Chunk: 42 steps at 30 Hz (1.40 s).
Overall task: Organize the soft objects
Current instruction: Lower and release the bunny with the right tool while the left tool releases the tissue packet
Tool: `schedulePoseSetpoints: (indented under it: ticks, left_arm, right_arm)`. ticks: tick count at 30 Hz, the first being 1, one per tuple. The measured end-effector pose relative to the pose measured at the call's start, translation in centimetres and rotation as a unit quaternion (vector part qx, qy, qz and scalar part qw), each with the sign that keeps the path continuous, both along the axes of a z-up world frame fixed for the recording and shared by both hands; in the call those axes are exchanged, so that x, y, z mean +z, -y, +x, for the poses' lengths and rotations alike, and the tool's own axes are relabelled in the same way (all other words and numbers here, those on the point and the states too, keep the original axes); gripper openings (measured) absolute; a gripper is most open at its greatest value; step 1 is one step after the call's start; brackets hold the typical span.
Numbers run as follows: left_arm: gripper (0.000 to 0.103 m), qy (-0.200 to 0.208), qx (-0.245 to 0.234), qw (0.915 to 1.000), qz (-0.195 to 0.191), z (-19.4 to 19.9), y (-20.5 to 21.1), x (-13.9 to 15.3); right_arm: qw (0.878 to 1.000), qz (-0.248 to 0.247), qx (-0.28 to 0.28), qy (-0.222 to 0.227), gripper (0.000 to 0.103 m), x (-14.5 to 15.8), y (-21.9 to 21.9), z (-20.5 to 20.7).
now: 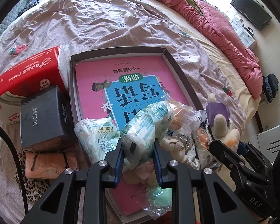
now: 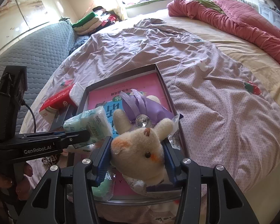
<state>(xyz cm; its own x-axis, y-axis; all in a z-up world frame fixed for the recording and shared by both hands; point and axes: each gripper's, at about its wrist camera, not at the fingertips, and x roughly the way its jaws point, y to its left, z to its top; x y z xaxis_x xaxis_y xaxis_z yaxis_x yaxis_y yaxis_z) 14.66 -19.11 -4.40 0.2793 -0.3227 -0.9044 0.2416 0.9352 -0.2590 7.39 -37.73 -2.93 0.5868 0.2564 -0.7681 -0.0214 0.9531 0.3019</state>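
My left gripper point(image 1: 138, 145) is shut on a green-and-white tissue pack point(image 1: 145, 127) and holds it over the near end of a dark shallow box point(image 1: 117, 51) with a pink book point(image 1: 140, 69) in it. A second tissue pack point(image 1: 97, 134) lies at its left. My right gripper point(image 2: 137, 149) is shut on the head of a cream plush rabbit point(image 2: 140, 149) with a purple bow point(image 2: 140, 104), held over the same box point(image 2: 121, 72). The rabbit also shows in the left wrist view point(image 1: 222, 123). The left gripper and its pack point(image 2: 91, 123) show at the left of the right wrist view.
A red tissue carton point(image 1: 26, 72), a dark box point(image 1: 41, 117) and a folded peach cloth point(image 1: 48, 164) lie left of the box. Small plush toys point(image 1: 177, 145) sit at its near end. A pink quilt point(image 1: 224, 33) lies at the bed's far right.
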Motion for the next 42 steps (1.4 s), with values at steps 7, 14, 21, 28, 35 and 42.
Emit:
schedulePoseSetpoints:
  ticks: [7, 14, 21, 28, 35, 42]
  left_arm:
    - [0.029, -0.006, 0.000, 0.9999, 0.010, 0.3, -0.1, -0.4]
    - [0.029, -0.008, 0.002, 0.9999, 0.013, 0.6, -0.2, -0.5]
    - [0.029, -0.010, 0.008, 0.9998, 0.016, 0.8, -0.4, -0.6]
    - [0.029, -0.012, 0.017, 0.9997, 0.014, 0.9, -0.8, -0.8]
    - [0.029, -0.015, 0.020, 0.9996, 0.012, 1.1, -0.9, -0.9]
    - [0.029, -0.017, 0.013, 0.9997, 0.012, 1.2, -0.5, -1.0]
  right_arm:
    - [1.000, -0.005, 0.004, 0.000, 0.053, -0.2, -0.5, 0.2]
    - [1.000, -0.018, 0.014, -0.003, 0.053, -0.8, -1.0, 0.5]
    - [0.999, -0.033, 0.022, -0.001, 0.054, -1.4, -1.9, 0.6]
    - [0.997, -0.056, 0.047, 0.006, 0.056, -2.1, -3.3, 0.7]
    - [0.996, -0.076, 0.052, 0.019, 0.056, -2.3, -4.1, 0.6]
    - [0.996, -0.077, 0.042, 0.015, 0.056, -2.9, -3.7, 0.9]
